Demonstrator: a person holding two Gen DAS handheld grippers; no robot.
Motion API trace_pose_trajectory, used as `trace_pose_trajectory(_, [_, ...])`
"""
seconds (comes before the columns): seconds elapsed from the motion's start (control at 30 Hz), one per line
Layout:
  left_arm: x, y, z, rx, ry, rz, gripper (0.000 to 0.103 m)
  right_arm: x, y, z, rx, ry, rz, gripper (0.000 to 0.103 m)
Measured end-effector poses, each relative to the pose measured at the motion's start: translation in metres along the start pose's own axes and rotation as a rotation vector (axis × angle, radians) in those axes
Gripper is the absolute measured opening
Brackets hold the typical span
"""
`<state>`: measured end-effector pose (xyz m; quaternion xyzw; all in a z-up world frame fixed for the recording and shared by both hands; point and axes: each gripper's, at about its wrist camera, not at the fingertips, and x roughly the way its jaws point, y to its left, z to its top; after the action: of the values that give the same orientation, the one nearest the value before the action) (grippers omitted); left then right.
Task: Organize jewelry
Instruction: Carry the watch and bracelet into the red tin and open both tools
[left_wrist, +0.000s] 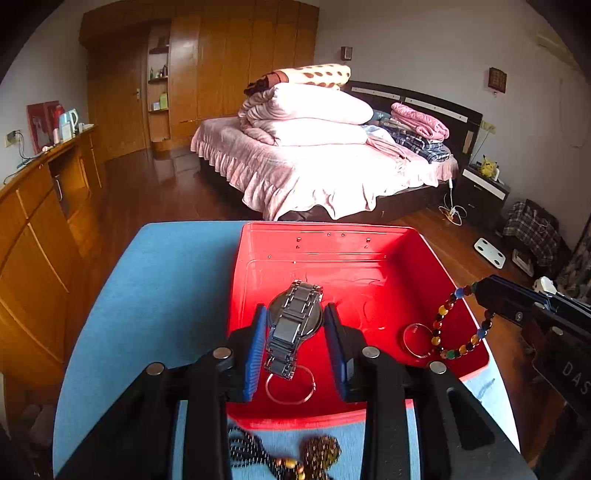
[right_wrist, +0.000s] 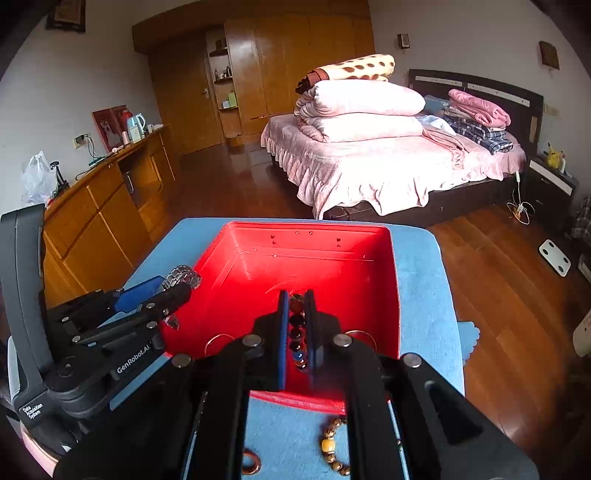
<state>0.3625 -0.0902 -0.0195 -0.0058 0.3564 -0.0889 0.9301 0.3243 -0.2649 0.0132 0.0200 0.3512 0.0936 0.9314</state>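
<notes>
My left gripper (left_wrist: 295, 312) is shut on a silver metal watch (left_wrist: 291, 325), its blue pads against the round case, and holds it over the open red box (left_wrist: 332, 243). To its right, my right gripper (left_wrist: 478, 290) is shut on a multicoloured bead bracelet (left_wrist: 443, 332) that dangles into the box. In the right wrist view the same bracelet (right_wrist: 297, 325) runs between the closed fingers of my right gripper (right_wrist: 296, 295). There the left gripper (right_wrist: 181, 286) shows at the left with the watch (right_wrist: 183, 277). Two clear bangles (left_wrist: 415, 339) (left_wrist: 291, 386) lie on the box floor.
The box stands on a blue cloth (left_wrist: 166, 277). In front of it lie a dark beaded necklace (left_wrist: 258, 454), a brown bead bracelet (right_wrist: 332, 446) and a copper ring (right_wrist: 251, 463). A wooden cabinet (left_wrist: 37, 221) runs along the left and a bed (left_wrist: 314, 166) stands beyond.
</notes>
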Motion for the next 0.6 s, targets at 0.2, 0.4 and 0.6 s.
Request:
trace_pose_trajectory(0.2, [0.041, -0.002, 0.011, 0.003, 0.065, 0.024, 0.031, 0.045, -0.015, 0.005, 0.037, 0.059, -0.016, 0.007])
trace_pose_trajectory(0.4, [0.065, -0.001, 0.009, -0.003, 0.101, 0.029, 0.031, 0.076, -0.023, -0.002, 0.069, 0.112, -0.033, 0.007])
trace_pose_trajectory(0.6, [0.071, -0.001, 0.006, -0.005, 0.101, 0.05, 0.041, 0.084, -0.025, -0.005, 0.077, 0.125, -0.064, 0.021])
